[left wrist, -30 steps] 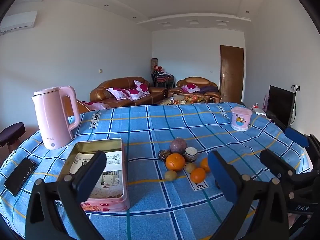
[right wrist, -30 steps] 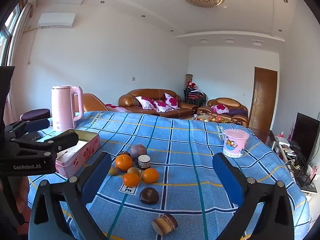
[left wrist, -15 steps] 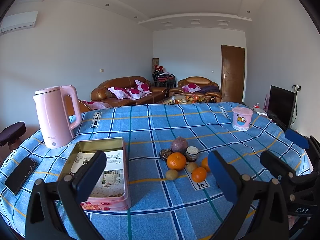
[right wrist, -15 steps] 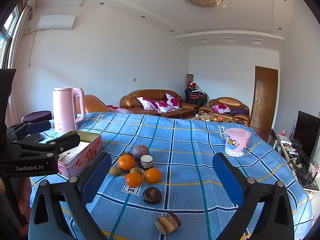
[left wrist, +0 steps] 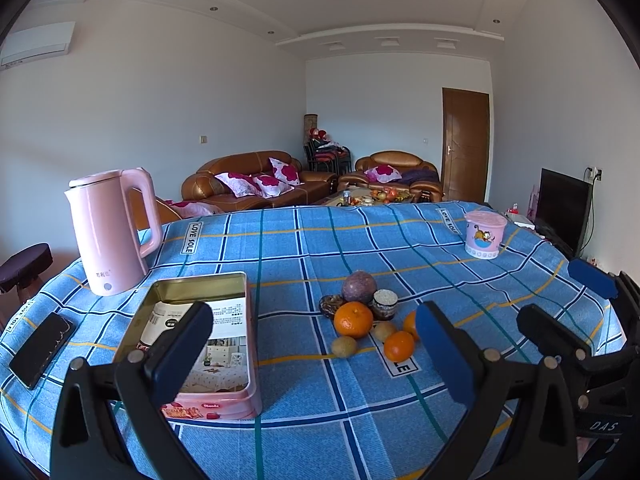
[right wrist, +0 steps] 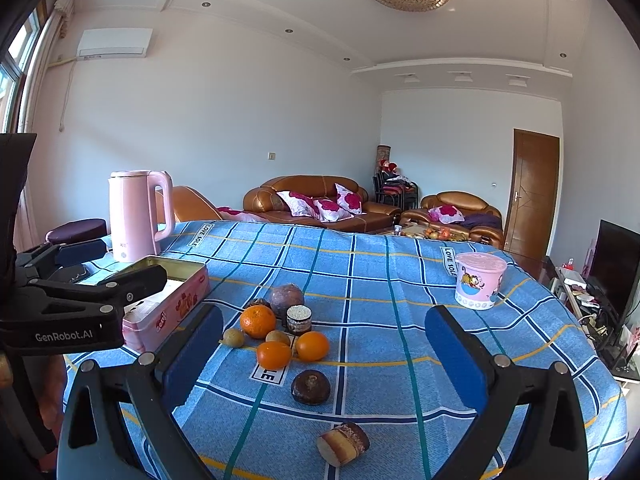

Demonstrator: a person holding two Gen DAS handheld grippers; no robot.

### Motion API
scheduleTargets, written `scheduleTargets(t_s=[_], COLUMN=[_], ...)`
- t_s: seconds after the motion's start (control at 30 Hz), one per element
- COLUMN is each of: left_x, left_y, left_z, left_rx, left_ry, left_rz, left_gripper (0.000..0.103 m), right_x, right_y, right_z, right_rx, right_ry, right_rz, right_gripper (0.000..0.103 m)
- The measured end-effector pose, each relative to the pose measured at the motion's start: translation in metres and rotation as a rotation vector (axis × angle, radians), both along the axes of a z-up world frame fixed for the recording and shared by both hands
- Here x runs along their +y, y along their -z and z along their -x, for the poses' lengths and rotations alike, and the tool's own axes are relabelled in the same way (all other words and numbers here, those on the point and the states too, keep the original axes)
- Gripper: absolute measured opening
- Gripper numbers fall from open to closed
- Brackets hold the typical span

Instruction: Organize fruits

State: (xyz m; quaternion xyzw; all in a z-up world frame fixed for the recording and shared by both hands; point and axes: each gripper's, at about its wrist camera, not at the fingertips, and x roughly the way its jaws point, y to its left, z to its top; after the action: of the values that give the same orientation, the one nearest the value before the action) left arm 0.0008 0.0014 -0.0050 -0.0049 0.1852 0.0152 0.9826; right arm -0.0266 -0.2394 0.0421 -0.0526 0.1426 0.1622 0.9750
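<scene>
I hold the left gripper (left wrist: 316, 352) and right gripper (right wrist: 324, 350) above the table, jaws wide apart and empty — the fruit cluster (right wrist: 276, 330) lies on the blue cloth (right wrist: 400, 280), just beside the open pink tin (left wrist: 224, 360).

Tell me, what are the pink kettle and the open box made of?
Kettle: looks like matte pink plastic, with soft, even sheen; a metal liner may hide inside. Box: probably tin, since its inner walls gleam a brassy gold and the pink outside is glossy print.
</scene>
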Motion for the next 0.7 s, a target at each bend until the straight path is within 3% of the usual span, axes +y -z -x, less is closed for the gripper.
scheduleTargets(t_s=[0.7], left_x=[0.0015], left_y=[0.0041], left_z=[-0.0016], left_rx=[0.013], left_ry=[-0.008], left_rz=[0.000], left_gripper=[0.103], right_x=[0.0052], right_y=[0.0030], right_z=[0.0001], right_rx=[0.012], right_ry=[-0.014], right_rz=[0.009], right_gripper=[0.102])
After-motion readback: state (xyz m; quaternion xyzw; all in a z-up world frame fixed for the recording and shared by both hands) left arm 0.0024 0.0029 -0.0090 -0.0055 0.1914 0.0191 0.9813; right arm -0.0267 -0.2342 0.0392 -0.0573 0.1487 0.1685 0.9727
